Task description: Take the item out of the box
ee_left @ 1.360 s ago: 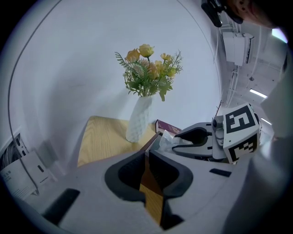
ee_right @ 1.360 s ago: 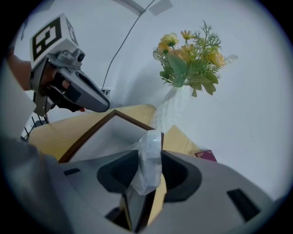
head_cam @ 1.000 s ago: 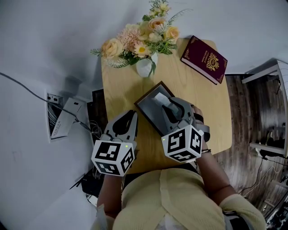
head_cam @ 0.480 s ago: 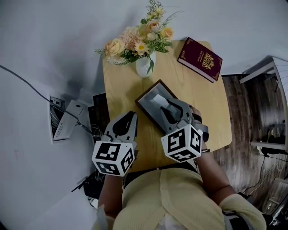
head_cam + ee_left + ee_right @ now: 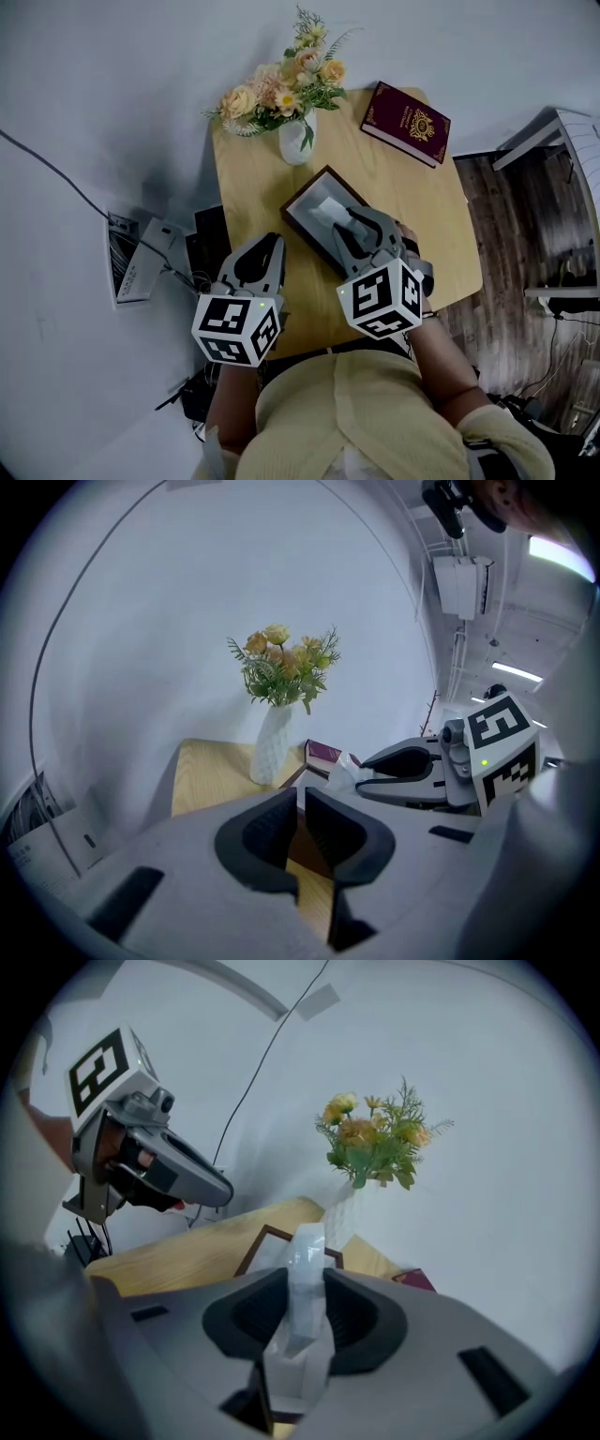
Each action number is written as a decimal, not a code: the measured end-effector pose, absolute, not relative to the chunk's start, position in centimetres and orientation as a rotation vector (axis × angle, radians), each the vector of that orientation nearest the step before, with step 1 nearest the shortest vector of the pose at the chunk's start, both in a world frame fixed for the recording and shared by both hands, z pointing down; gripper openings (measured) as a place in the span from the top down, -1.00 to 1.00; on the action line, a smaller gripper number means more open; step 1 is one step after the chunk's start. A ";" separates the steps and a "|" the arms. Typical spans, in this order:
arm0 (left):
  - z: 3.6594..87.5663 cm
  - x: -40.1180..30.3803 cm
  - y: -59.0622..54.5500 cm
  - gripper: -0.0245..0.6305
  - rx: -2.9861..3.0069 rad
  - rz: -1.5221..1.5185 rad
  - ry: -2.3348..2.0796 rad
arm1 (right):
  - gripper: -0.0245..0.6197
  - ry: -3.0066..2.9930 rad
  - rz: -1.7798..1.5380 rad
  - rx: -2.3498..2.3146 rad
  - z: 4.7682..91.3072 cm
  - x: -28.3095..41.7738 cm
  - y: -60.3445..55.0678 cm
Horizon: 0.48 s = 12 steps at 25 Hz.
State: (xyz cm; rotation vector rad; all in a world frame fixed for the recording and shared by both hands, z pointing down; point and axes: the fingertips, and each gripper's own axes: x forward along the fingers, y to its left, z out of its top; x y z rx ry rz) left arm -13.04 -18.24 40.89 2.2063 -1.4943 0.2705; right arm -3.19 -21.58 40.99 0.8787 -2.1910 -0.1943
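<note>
A shallow dark-framed box (image 5: 307, 217) lies open in the middle of the wooden table (image 5: 253, 187). My right gripper (image 5: 349, 221) hangs over the box's near right part, shut on a white, folded, translucent item (image 5: 305, 1283). The item stands up between the pads and shows white at the jaw tips (image 5: 330, 210). Below it lies the box frame (image 5: 265, 1239). My left gripper (image 5: 268, 247) hovers over the table's near left edge, jaws together with nothing in them; the left gripper view shows only wood through the thin slit (image 5: 302, 829).
A white vase of yellow and peach flowers (image 5: 292, 139) stands at the table's far left. A maroon book (image 5: 405, 122) lies at the far right corner. Cables and a white device (image 5: 141, 267) sit on the floor to the left.
Both grippers have risen slightly, the right one keeping its hold on the white item over the box. The head view has shifted a little, so the table sits further back.
</note>
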 end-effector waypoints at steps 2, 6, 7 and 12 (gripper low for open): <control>40.6 -13.1 -18.1 0.83 2.214 0.263 -1.499 | 0.53 -2.211 -0.171 0.897 40.5 -3.1 -21.3; 40.3 -13.2 -18.0 0.83 2.227 0.251 -1.502 | 0.53 -2.239 -0.133 0.942 39.6 -2.7 -21.0; 40.2 -13.2 -18.0 0.83 2.230 0.249 -1.501 | 0.53 -2.240 -0.130 0.956 39.5 -2.6 -20.9; 39.7 -13.0 -18.0 0.83 2.254 0.241 -1.497 | 0.53 -2.251 -0.115 1.029 38.6 -1.8 -20.6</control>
